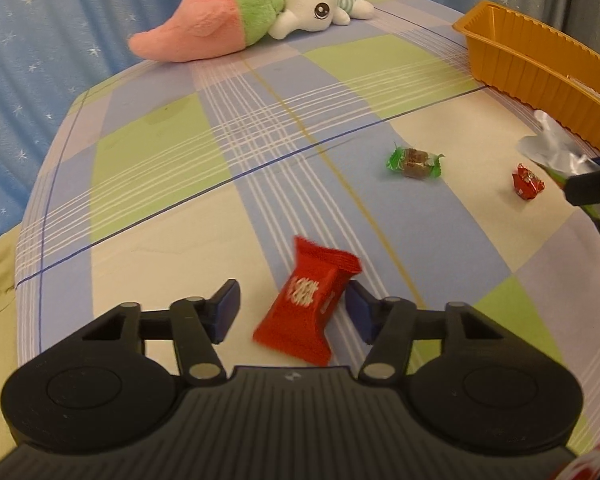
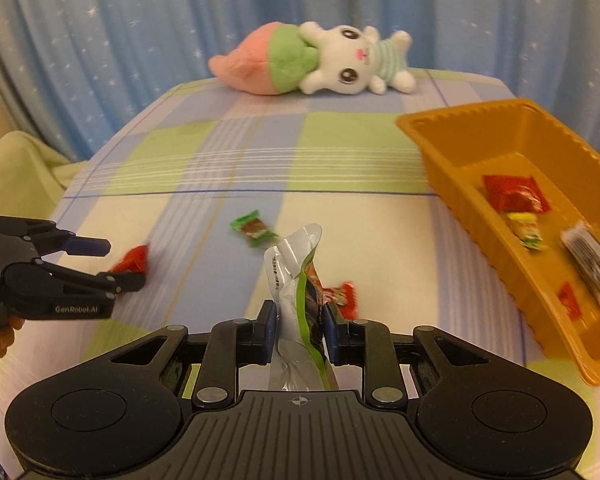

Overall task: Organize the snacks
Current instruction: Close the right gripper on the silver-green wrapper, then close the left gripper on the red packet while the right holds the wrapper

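Straddling a red packet [image 1: 306,300] on the checked cloth [image 1: 180,216], the left gripper [image 1: 292,310] has its jaws half apart; the right pad looks just at the packet's edge, the left pad is clear of it. The right gripper [image 2: 300,320] is clamped on a silver-green pouch [image 2: 296,280] that stands upright, near the orange tray [image 2: 452,184] holding several snacks.

My work surface is a bed with a checked sheet [image 1: 260,128]. Directly on it lie: plush toy [image 1: 260,12], upper centre; orange tray [image 1: 540,64], upper right; green-wrapped candy [image 1: 414,163]; small red candy [image 1: 527,186]; red snack packet [image 1: 306,300], lower centre.
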Demonstrator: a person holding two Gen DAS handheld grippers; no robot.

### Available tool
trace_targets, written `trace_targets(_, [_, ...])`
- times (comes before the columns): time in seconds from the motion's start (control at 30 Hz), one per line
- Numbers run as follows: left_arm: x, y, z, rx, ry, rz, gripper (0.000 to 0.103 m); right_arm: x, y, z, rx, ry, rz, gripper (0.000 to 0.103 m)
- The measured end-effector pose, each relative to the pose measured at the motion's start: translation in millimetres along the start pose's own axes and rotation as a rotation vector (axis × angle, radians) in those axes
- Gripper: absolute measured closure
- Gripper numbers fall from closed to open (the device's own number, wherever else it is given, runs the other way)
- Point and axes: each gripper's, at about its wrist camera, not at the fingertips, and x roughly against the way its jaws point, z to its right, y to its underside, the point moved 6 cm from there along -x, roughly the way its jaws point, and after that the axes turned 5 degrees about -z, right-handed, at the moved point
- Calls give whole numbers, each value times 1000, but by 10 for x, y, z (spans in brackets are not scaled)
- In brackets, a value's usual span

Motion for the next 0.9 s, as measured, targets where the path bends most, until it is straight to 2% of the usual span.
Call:
trace_targets(0.13, [-24, -43, 32, 7, 26, -7, 67, 51, 34, 93, -22, 16, 0, 78])
trace_targets(0.3, [-23, -61, 85, 20, 39, -16, 77, 103, 60, 151, -32, 26, 4, 78])
trace_targets(0.6, [90, -49, 142, 75, 54, -12, 81, 162, 54, 181, -24, 12, 14, 78])
trace_targets(0.9, [413, -4, 280, 143, 83, 20, 81, 323, 83, 244, -21, -14, 34, 78])
